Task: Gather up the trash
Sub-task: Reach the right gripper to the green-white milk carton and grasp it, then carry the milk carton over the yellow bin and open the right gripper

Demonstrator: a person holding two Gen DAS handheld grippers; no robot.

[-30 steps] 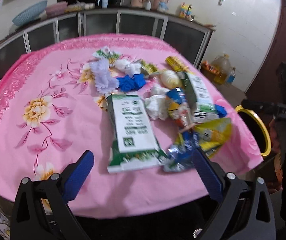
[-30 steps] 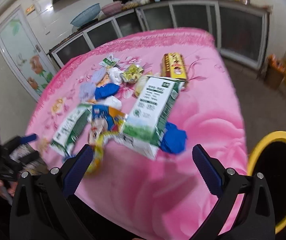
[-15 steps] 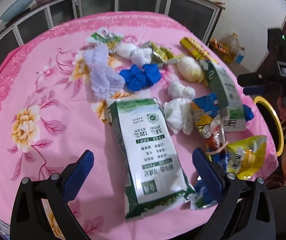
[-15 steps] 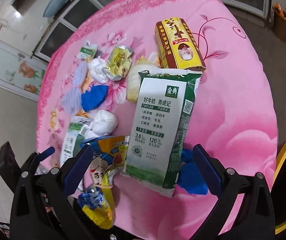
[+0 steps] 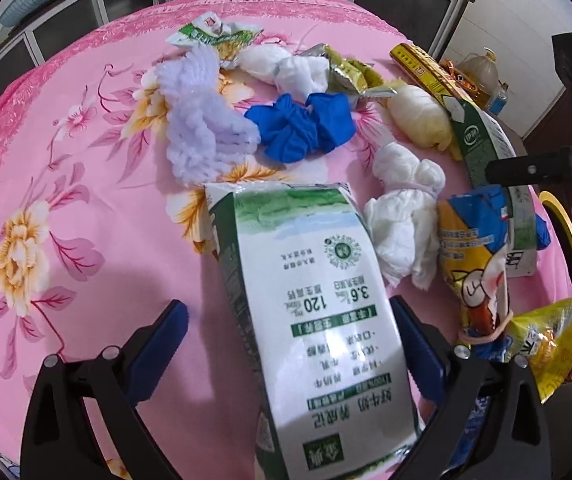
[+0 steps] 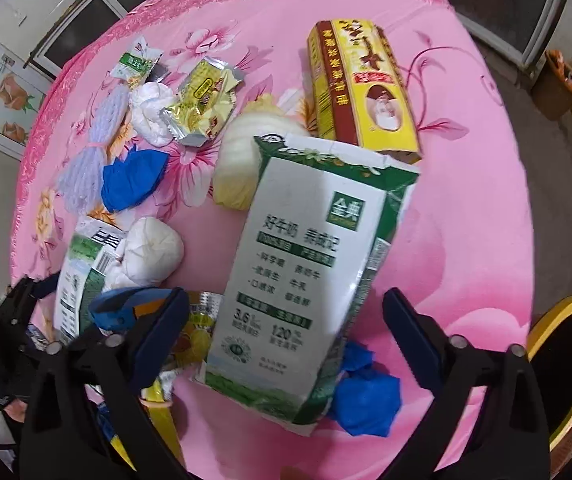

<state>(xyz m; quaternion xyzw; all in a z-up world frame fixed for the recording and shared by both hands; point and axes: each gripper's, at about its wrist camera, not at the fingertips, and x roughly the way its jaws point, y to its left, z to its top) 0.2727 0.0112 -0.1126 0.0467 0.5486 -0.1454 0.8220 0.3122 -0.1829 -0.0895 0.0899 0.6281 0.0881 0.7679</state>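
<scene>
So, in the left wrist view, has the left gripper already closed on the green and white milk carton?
No, the left gripper is open, its blue fingers straddling the milk carton with a gap on the left side.

Pink floral tablecloth (image 5: 86, 208) under milk bags (image 5: 318, 320), tissue wads (image 5: 402, 216), blue gloves (image 5: 302, 128), yellow box (image 6: 362, 84).

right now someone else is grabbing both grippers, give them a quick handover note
Left gripper: open, straddling a green-and-white milk carton, not closed on it.
Right gripper: open, straddling the second milk carton.
Nothing is held. Tissue wads, blue gloves, snack wrappers and the yellow box all lie on the pink tablecloth.
The yellow-rimmed bin sits off the table's right edge.
Left: everything.
</scene>
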